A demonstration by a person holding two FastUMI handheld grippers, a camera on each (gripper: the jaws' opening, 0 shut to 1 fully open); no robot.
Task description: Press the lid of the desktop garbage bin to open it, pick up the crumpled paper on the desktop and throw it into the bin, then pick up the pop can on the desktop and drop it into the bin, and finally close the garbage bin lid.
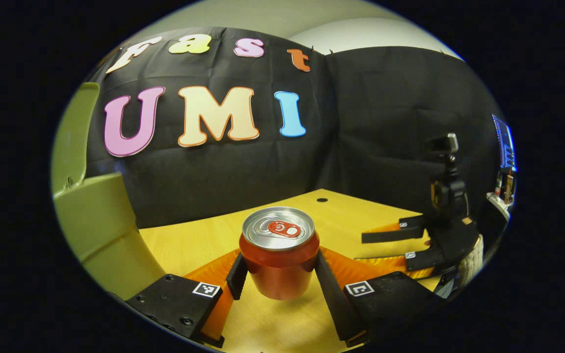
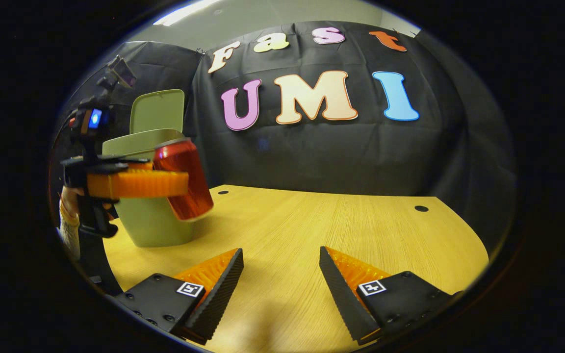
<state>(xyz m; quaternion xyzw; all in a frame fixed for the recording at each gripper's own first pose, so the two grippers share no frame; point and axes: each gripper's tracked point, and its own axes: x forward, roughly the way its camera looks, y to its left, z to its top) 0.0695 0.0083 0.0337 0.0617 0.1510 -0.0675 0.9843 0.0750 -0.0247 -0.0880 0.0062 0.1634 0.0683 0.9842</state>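
Warm overhead light floods the wooden desk (image 2: 312, 220), a ceiling strip (image 2: 184, 12) glows up top, glare sparkles on the pop can (image 1: 278, 228) lid, soft shadows underneath, and heavy fisheye bending darkens and smears both views' edges.

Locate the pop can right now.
The pop can is clamped in the left gripper, lifted off the table; the right gripper view shows it tilted beside the open garbage bin, at far left.
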